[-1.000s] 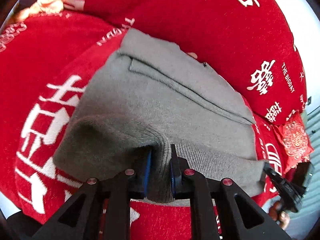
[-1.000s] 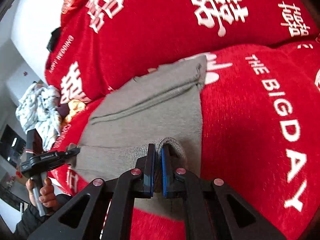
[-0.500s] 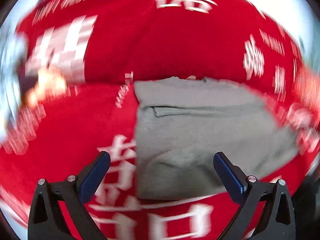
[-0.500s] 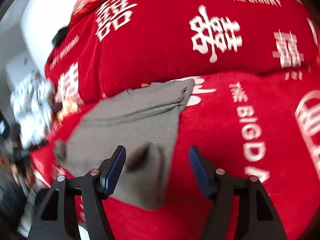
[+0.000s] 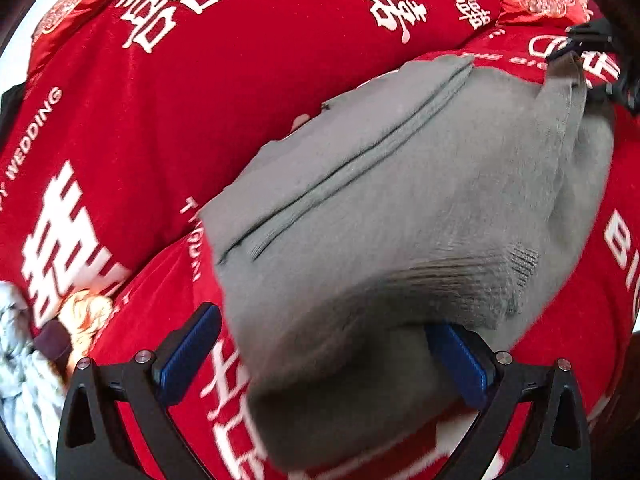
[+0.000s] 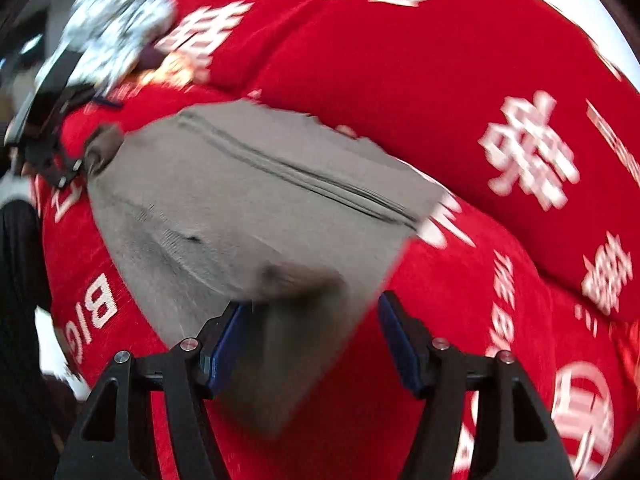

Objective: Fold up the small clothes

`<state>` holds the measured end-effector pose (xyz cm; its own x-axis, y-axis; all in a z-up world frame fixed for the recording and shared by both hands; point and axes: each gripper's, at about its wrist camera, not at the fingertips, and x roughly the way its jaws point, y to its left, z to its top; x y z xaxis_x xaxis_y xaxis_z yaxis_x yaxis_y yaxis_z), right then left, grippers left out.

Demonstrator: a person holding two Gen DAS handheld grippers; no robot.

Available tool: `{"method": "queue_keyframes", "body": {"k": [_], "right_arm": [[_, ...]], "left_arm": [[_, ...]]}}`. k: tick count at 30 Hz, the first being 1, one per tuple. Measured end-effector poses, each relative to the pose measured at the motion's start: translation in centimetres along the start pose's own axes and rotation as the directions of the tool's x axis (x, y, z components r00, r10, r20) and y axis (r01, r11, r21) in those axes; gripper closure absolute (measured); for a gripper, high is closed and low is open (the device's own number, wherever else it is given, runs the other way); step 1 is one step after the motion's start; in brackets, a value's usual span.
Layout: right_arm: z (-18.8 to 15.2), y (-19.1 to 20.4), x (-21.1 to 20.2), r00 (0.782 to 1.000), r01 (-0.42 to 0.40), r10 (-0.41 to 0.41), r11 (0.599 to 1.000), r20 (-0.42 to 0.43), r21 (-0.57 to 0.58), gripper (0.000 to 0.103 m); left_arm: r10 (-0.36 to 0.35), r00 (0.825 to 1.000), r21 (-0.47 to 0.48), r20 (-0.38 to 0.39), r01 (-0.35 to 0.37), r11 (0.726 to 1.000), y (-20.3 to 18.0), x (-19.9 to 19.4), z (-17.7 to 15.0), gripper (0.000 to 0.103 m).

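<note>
Gray knit clothing lies on a red blanket with big white letters on it. It looks like a small sweater, already doubled over, with a long fold line running across it. The near edge is thick and ribbed.

The left tool is spread wide. The ribbed near edge sits between its two blue pads and droops over the pad on the right side of the picture. The pads do not squeeze it, so I think it is let go, not held.

The right tool is partly spread too. A corner of the gray cloth sits between its pads. It touches or hides the left pad, and the right pad is clear of it. That picture is blurry, so small details are hard to see.

Off to the side is a heap of pale patterned cloth, maybe more clothes.

I think the gray cloth is soft, light and floppy. It will bend and sag when lifted, and it will not break. The knit is fuzzy, so it should not slip much. The best places to pinch it look like the two near corners on the thick ribbed edge. Both tools should lift together so the fold stays flat. If only one layer is pinched, the folded part could fall open.
</note>
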<state>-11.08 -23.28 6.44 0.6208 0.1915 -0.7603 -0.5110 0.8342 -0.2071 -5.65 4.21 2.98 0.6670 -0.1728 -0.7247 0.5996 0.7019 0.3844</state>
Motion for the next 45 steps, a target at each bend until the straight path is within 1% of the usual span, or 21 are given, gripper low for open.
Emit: {"method": "queue_keyframes", "body": {"k": [1, 2, 3, 4, 5, 7, 9, 12, 14, 15, 16, 18, 19, 21, 24, 27, 30, 32, 36, 41, 45], "right_arm": [[0.4, 0.2, 0.4, 1.0, -0.015, 0.015, 1.0, 0.009, -0.019, 0.038], [0.8, 0.2, 0.7, 0.999, -0.043, 0.043, 0.999, 0.013, -0.024, 0.051], [1.1, 0.1, 1.0, 0.998, -0.068, 0.068, 0.997, 0.009, -0.021, 0.061], [1.4, -0.2, 1.3, 0.994, -0.111, 0.111, 0.994, -0.002, -0.008, 0.08], [1.6, -0.5, 1.6, 0.988, -0.154, 0.154, 0.988, -0.008, 0.01, 0.089], [1.8, -1.1, 1.8, 0.982, -0.188, 0.188, 0.981, -0.011, 0.039, 0.09], [1.8, -1.9, 1.9, 0.978, -0.207, 0.208, 0.975, 0.001, 0.086, 0.09], [1.7, -3.9, 1.4, 0.965, -0.264, 0.254, 0.939, 0.072, 0.22, 0.091], [1.9, -4.6, 1.2, 0.962, -0.272, 0.256, 0.926, 0.097, 0.26, 0.091], [2.2, -4.8, 1.1, 0.963, -0.267, 0.246, 0.923, 0.108, 0.277, 0.091], [2.5, -5.1, 0.9, 0.966, -0.257, 0.232, 0.921, 0.116, 0.293, 0.091], [3.3, -5.4, 0.7, 0.969, -0.24, 0.207, 0.918, 0.132, 0.317, 0.091], [3.7, -5.5, 0.6, 0.971, -0.228, 0.192, 0.919, 0.14, 0.323, 0.091], [4.5, -5.7, 0.2, 0.976, -0.202, 0.16, 0.922, 0.15, 0.329, 0.091], [5.8, -6.1, -0.2, 0.982, -0.162, 0.115, 0.927, 0.153, 0.339, 0.091], [6.9, -6.3, -0.5, 0.992, -0.068, 0.024, 0.932, 0.125, 0.356, 0.091], [8.0, -7.0, -0.9, 0.991, -0.036, -0.016, 0.925, 0.133, 0.377, 0.091], [8.9, -7.7, -1.1, 0.989, -0.04, -0.02, 0.917, 0.147, 0.398, 0.091], [11.0, -8.7, -0.5, 0.986, -0.032, -0.037, 0.91, 0.16, 0.412, 0.091], [13.9, -10.4, 1.8, 0.987, -0.024, -0.047, 0.902, 0.155, 0.431, 0.091], [15.7, -12.0, 4.5, 0.992, -0.011, -0.047, 0.898, 0.119, 0.441, 0.091]], "left_arm": [[-0.032, 0.999, -0.015, -0.002, 0.032, 0.999, 0.3, 0.3, 0.4, 0.004], [-0.069, 0.998, -0.024, -0.005, 0.069, 0.997, 0.5, 0.4, 0.7, 0.024], [-0.12, 0.993, -0.038, -0.016, 0.12, 0.992, 0.8, 0.7, 0.9, 0.036], [-0.199, 0.98, -0.071, -0.032, 0.196, 0.978, 1.2, 1.1, 1.2, 0.057], [-0.226, 0.973, -0.085, -0.036, 0.222, 0.971, 1.4, 1.2, 1.3, 0.071], [-0.271, 0.962, -0.107, -0.039, 0.265, 0.958, 1.7, 1.4, 1.5, 0.081], [-0.307, 0.951, -0.148, -0.032, 0.299, 0.943, 2.3, 1.5, 1.5, 0.086], [-0.353, 0.936, -0.226, -0.01, 0.342, 0.912, 3.5, 1.7, 1.3, 0.09], [-0.378, 0.926, -0.289, 0.011, 0.365, 0.885, 4.4, 1.8, 1.2, 0.091], [-0.383, 0.923, -0.309, 0.023, 0.371, 0.876, 4.9, 1.8, 1.1, 0.091], [-0.391, 0.919, -0.345, 0.057, 0.386, 0.856, 5.7, 1.5, 1.3, 0.093], [-0.393, 0.913, -0.391, 0.111, 0.404, 0.827, 6.6, 0.9, 1.6, 0.093], [-0.392, 0.907, -0.424, 0.151, 0.418, 0.804, 7.4, 0.4, 1.8, 0.093], [-0.384, 0.902, -0.461, 0.199, 0.432, 0.775, 8.2, -0.2, 2.2, 0.093], [-0.369, 0.904, -0.489, 0.218, 0.428, 0.76, 8.8, -0.2, 3.1, 0.093], [-0.344, 0.907, -0.513, 0.244, 0.421, 0.748, 9.5, -0.5, 3.6, 0.093], [-0.32, 0.901, -0.563, 0.293, 0.433, 0.704, 10.9, -0.7, 4.2, 0.093], [-0.296, 0.905, -0.584, 0.306, 0.424, 0.692, 11.6, -0.7, 4.7, 0.093], [-0.267, 0.916, -0.612, 0.299, 0.399, 0.683, 12.4, 0.2, 5.5, 0.093], [-0.249, 0.919, -0.681, 0.306, 0.394, 0.617, 14.7, 2.2, 6.3, 0.093], [-0.252, 0.924, -0.718, 0.289, 0.383, 0.581, 16.5, 4.4, 7.1, 0.093]]}}
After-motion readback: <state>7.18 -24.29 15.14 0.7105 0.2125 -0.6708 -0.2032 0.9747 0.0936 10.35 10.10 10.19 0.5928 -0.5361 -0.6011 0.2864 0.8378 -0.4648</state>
